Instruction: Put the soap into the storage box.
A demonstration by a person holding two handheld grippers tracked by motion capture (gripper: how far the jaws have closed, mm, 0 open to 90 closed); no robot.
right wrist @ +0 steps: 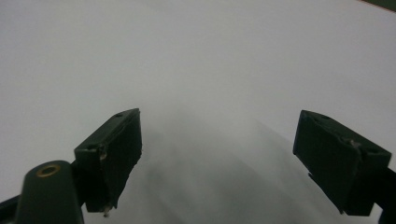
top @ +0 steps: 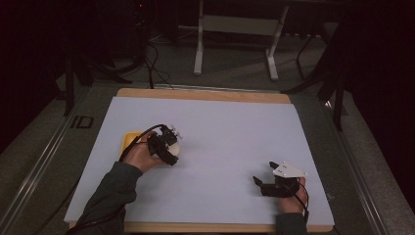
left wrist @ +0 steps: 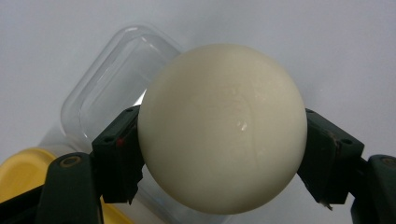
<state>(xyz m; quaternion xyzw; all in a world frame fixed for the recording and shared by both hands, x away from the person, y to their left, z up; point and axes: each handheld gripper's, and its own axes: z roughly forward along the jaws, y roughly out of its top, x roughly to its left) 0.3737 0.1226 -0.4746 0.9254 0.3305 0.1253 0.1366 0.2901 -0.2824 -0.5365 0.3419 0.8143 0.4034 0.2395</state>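
The left tongs [left wrist: 223,154] pinch a cream-white ball [left wrist: 223,126] across its widest part, one pad on each side, so the grip sits true on the middle rather than on a slope. In the high view the left tongs [top: 166,144] hold the ball [top: 173,148] low over the left part of the table [top: 220,127], at the right edge of a yellow lid [top: 130,141]. Below and behind the ball lies a clear tub [left wrist: 112,84], mouth up, with the lid [left wrist: 23,172] beside it.

The right tongs [right wrist: 233,154] are spread wide with nothing between them, parked over the bare white sheet; in the high view they [top: 264,178] rest near the table's right front, well apart from the ball.

The likely step is setting the ball into the tub. Doing it well means keeping the squeeze steady, since a smooth sphere slips out easily, centring it over the tub's opening, lowering until it rests on the floor, then spreading the pads slowly so it does not roll.
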